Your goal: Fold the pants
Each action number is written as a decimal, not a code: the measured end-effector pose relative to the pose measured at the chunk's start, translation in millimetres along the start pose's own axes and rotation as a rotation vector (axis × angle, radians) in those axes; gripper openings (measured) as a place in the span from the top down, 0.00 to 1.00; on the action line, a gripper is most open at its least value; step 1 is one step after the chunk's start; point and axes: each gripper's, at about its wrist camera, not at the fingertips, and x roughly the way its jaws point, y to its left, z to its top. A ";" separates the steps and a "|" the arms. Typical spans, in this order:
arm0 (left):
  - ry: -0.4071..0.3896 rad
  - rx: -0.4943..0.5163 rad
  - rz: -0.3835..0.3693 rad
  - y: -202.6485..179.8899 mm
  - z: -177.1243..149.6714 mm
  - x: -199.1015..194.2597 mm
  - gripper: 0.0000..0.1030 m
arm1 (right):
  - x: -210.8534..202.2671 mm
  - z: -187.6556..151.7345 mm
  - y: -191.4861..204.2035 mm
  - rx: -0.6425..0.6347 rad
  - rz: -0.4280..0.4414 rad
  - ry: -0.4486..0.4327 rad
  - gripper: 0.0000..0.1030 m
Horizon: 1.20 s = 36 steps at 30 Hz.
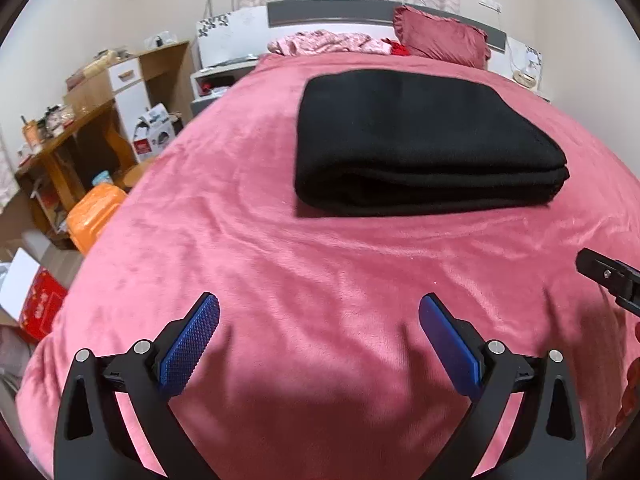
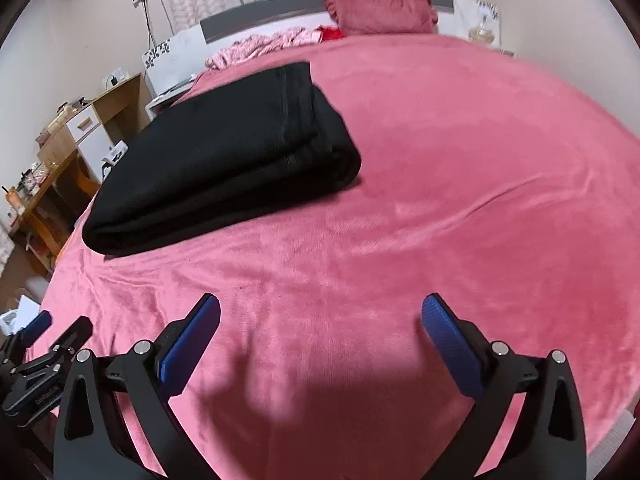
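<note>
Pants point(image 1: 424, 140) aside, your left tongs point(image 1: 319, 320) and right tongs point(image 2: 320, 320) hang released and empty over the bed point(image 1: 280, 264); ahead, well apart, they lie folded into a compact stack, seemingly finished.

Your black pants point(image 1: 424, 140) lie folded into a thick, flat rectangular bundle on the pink bed cover point(image 1: 280, 240), toward the middle of the bed and ahead of you. The fabric is plain and dark, stacked in several layers. The layered edges face you, slightly uneven at the right corner. In the right wrist view the bundle point(image 2: 224, 152) sits up and to the left.
</note>
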 end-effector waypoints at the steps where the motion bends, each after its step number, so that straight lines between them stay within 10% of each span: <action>1: -0.002 0.001 0.009 0.6 0.4 -3.7 0.04 | -3.8 -1.7 2.1 -0.006 -0.005 -0.013 0.02; 19: -0.128 -0.093 -0.024 17.0 -0.5 -62.9 0.04 | -45.2 -17.1 34.2 -0.120 -0.015 -0.141 0.02; 36: -0.090 -0.051 -0.031 13.0 -1.3 -64.3 0.04 | -42.7 -16.4 31.2 -0.116 0.001 -0.142 0.02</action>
